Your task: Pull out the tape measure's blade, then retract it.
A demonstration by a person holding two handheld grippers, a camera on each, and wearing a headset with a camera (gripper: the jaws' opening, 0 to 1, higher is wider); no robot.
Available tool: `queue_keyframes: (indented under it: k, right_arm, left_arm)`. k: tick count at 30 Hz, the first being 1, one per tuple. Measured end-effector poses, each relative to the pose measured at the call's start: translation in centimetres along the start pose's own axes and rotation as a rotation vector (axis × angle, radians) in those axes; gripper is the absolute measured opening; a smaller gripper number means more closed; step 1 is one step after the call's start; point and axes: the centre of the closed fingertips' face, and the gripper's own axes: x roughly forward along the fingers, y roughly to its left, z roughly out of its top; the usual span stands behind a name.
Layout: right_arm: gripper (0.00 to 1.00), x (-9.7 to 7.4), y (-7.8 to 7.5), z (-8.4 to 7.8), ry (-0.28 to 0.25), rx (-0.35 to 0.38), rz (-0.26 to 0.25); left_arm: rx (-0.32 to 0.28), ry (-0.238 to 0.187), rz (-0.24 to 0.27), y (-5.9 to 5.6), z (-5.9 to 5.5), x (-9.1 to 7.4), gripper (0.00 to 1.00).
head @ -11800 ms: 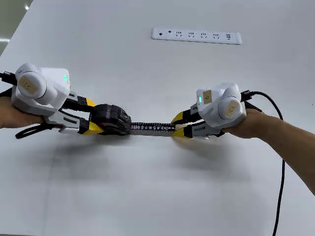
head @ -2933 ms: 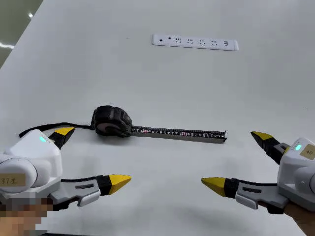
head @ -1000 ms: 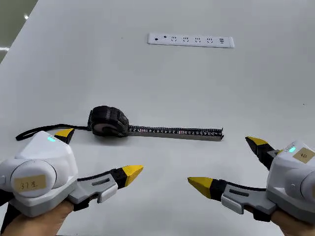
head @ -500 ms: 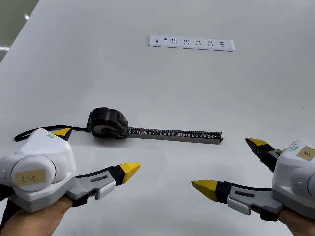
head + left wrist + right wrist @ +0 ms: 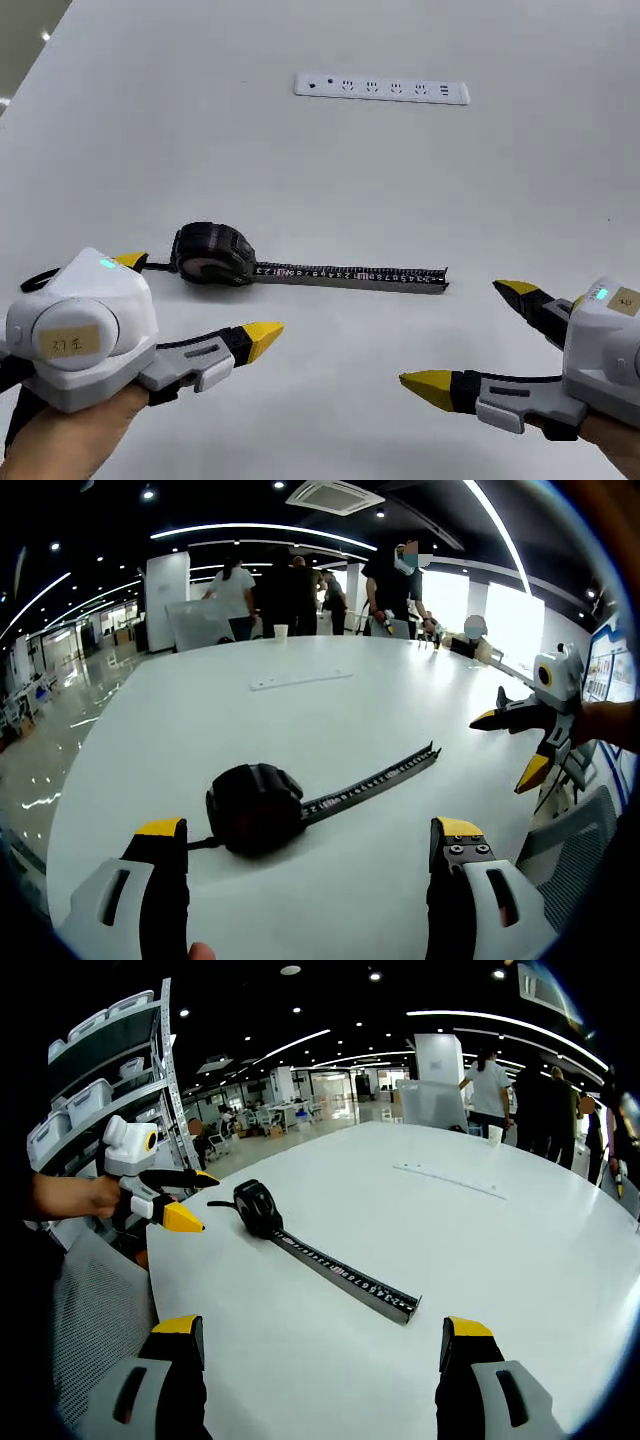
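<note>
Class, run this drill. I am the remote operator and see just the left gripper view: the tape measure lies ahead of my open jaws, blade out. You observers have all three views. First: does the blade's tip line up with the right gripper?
Observer: Yes. In the right gripper view the blade ends on the table ahead of the right gripper, between its open jaws, touching neither.
Operator: What is the white strip farther back?
Observer: A power strip; the head view shows its row of sockets.
Operator: Anything behind my left gripper?
Observer: Shelves holding bins, in the right gripper view.
</note>
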Motion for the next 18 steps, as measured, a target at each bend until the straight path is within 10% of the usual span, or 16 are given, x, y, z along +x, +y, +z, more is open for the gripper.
queue_keyframes:
  k: [18]
  right_arm:
    - [0.96, 0.2, -1.6, -0.6, 0.052, -0.075, 0.082]
  left_arm:
    - [-0.011, 0.012, 0.013, 0.9, 0.2, 1.8, 0.97]
